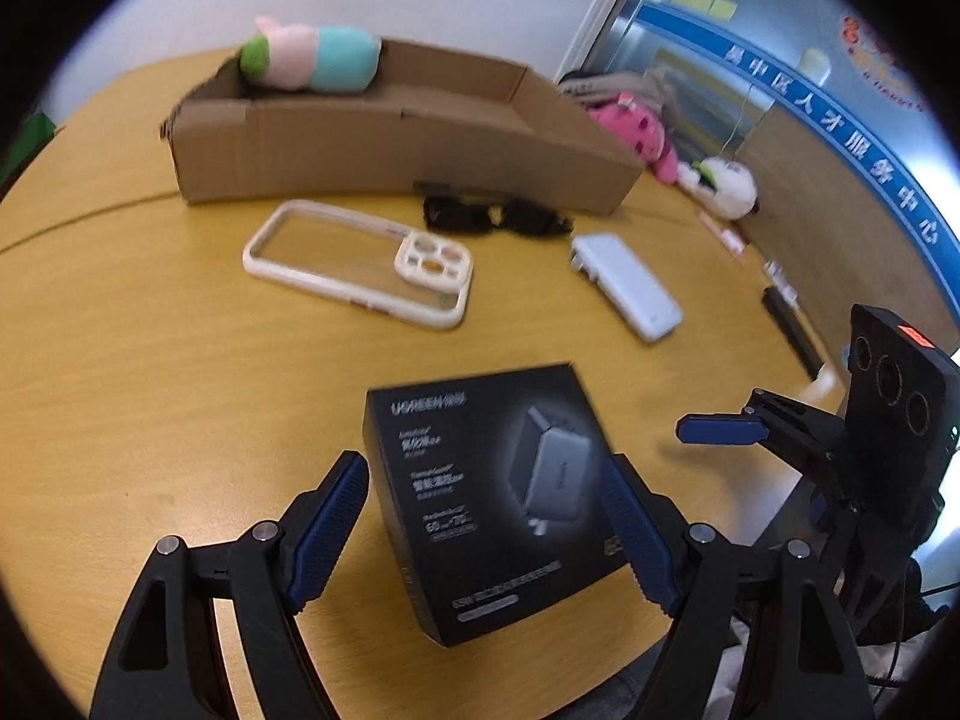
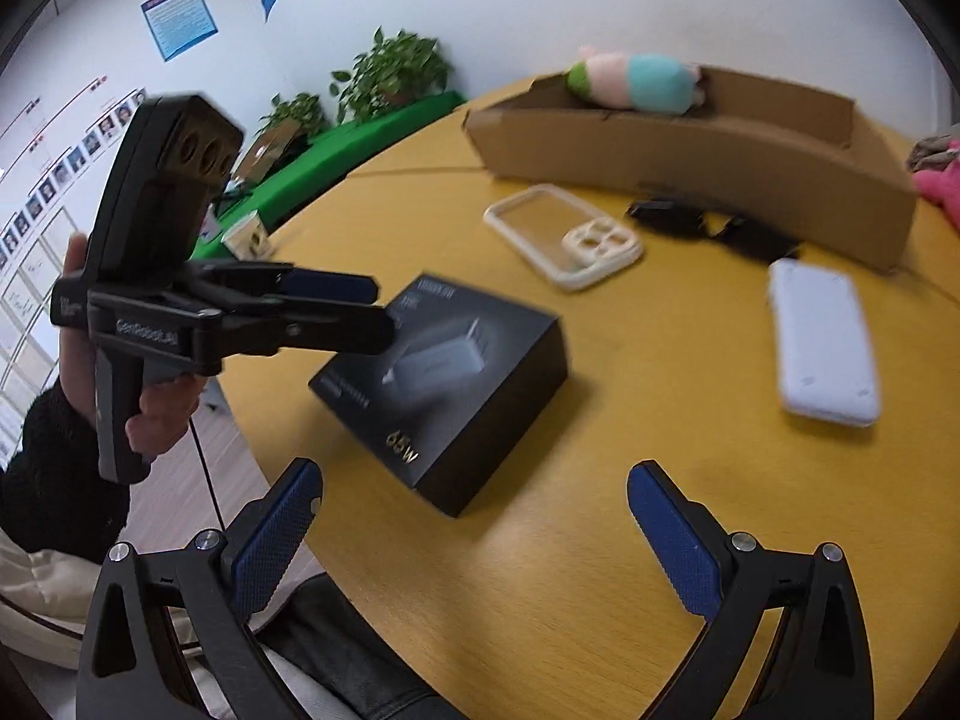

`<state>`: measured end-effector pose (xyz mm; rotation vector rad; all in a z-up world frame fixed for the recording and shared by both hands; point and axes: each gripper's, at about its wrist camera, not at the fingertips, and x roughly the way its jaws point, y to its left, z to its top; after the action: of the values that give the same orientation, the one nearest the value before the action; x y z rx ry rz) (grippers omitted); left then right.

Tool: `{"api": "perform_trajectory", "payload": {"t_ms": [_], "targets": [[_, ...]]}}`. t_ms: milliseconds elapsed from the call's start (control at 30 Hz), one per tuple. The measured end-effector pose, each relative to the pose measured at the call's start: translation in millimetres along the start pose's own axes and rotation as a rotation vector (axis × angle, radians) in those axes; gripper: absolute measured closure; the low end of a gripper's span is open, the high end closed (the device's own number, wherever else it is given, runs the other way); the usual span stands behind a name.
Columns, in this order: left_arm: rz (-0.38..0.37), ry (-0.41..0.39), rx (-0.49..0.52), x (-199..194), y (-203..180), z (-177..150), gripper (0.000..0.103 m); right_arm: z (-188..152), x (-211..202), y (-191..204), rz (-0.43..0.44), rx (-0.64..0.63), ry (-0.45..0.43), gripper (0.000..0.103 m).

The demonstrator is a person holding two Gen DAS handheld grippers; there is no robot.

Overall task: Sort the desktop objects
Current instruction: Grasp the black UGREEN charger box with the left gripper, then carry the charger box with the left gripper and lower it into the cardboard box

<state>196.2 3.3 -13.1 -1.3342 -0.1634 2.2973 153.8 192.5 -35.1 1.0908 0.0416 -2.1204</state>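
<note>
Yellow table [image 1: 150, 360] | charger box [image 1: 492, 492] between spread left tongs [image 1: 486, 528] (untouched) | right tongs [image 2: 474, 534] spread

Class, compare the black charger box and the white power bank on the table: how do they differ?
The charger box is black with printed pictures and text; the power bank is plain white. The charger box is thick and blocky; the power bank is slim and flat. The charger box lies nearer the grippers; the power bank nearer the cardboard box. Both rest flat on the table.
</note>
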Motion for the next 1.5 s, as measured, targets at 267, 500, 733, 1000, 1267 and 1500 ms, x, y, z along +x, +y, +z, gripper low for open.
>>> {"api": "perform_trajectory", "payload": {"t_ms": [267,500,733,1000,1267,1500], "targets": [[-0.115,0.049,-0.101,22.0,26.1,-1.1,0.024,10.5,56.5,4.0,0.023,-0.026,0.046,0.000],[-0.131,0.030,-0.158,18.2,25.9,-7.1,0.028,12.5,64.0,23.1,-0.049,-0.125,0.057,0.000],[-0.087,-0.062,-0.122,-7.0,13.1,12.5,0.037,28.8,51.3,22.9,-0.075,-0.135,-0.005,0.000],[-0.055,-0.228,0.010,-55.9,-5.4,90.9,0.037,98.6,4.1,26.8,-0.166,-0.233,-0.193,0.000],[-0.048,-0.369,0.139,-84.2,-26.6,171.6,0.037,169.9,-38.2,7.9,-0.237,-0.273,-0.307,0.000],[-0.068,-0.462,0.221,-108.5,-41.9,216.6,0.037,221.5,-76.4,0.8,-0.300,-0.305,-0.398,0.000]]}}
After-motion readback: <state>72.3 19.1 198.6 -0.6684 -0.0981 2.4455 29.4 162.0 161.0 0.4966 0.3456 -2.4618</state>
